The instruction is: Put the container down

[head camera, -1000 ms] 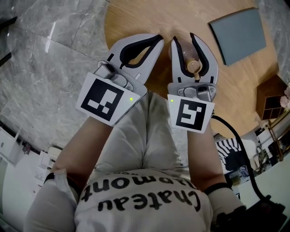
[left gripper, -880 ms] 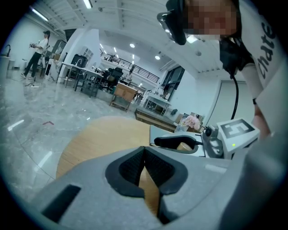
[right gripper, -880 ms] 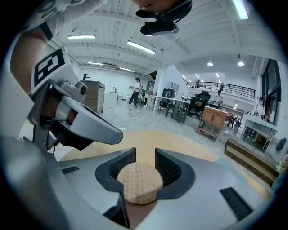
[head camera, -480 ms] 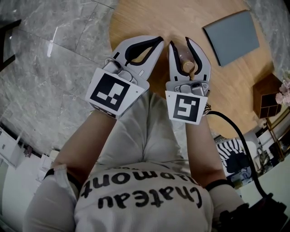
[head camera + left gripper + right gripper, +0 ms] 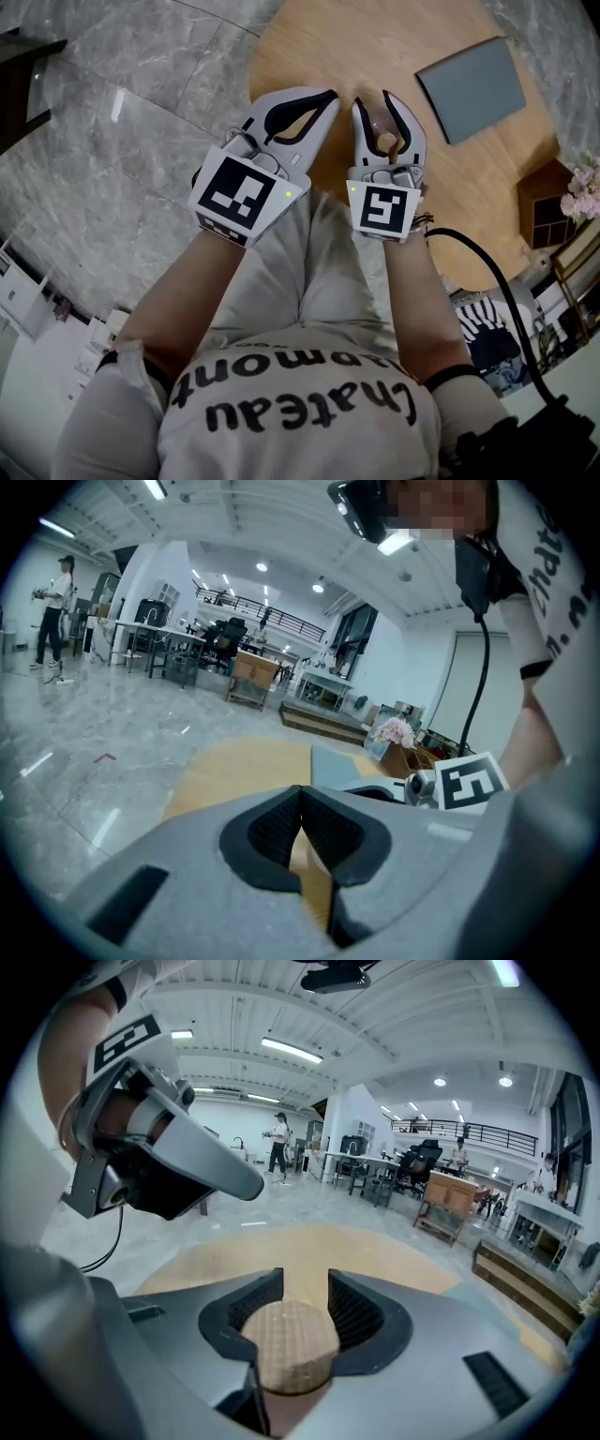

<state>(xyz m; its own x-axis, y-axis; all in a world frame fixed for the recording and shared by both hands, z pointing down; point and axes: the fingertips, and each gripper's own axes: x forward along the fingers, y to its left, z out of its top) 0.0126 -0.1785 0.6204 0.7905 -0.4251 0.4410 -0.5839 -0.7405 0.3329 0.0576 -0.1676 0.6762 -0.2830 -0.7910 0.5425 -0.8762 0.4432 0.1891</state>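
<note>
**Item: container** (image 5: 382, 120). A small clear-walled vessel is sitting between the jaws of the right gripper (image 5: 375, 101), closed at the near end by a round tan stopper (image 5: 289, 1344) with a woven-looking face. It is hanging over the near part of the round wooden table (image 5: 403, 42). No view is showing whether its base is touching the wood.

**Handling, as judged.**
- It is looking light, since it is riding in the jaws with no visible sag.
- The clear wall is reading as rigid and smooth, so probably slippery, and breakable if it is glass.
- The stopper is looking softer and grippier than the wall.
- A hold across the body just below the stopper is seeming the safest one.
- Setting it down base-first and level is appearing wise, with the jaws parting only once it is standing.

**Right gripper** (image 5: 305, 1288). Its jaws are standing partly apart and clasping the container, with the dark ribbed pads (image 5: 352, 1307) pressing on either side of it.

**Left gripper** (image 5: 330, 94). Its jaws are clenched tip to tip with nothing between them, as the left gripper view (image 5: 300, 794) is showing. It is hovering just beside the right gripper, at its left.

**Surroundings.**
- A grey pad (image 5: 471, 77) is lying flat on the far side of the table, well apart from the container.
- A wooden box (image 5: 544, 202) is standing off the table's right edge, with flowers (image 5: 579, 192) beside it.
- The table in front of the container is looking bare.
</note>
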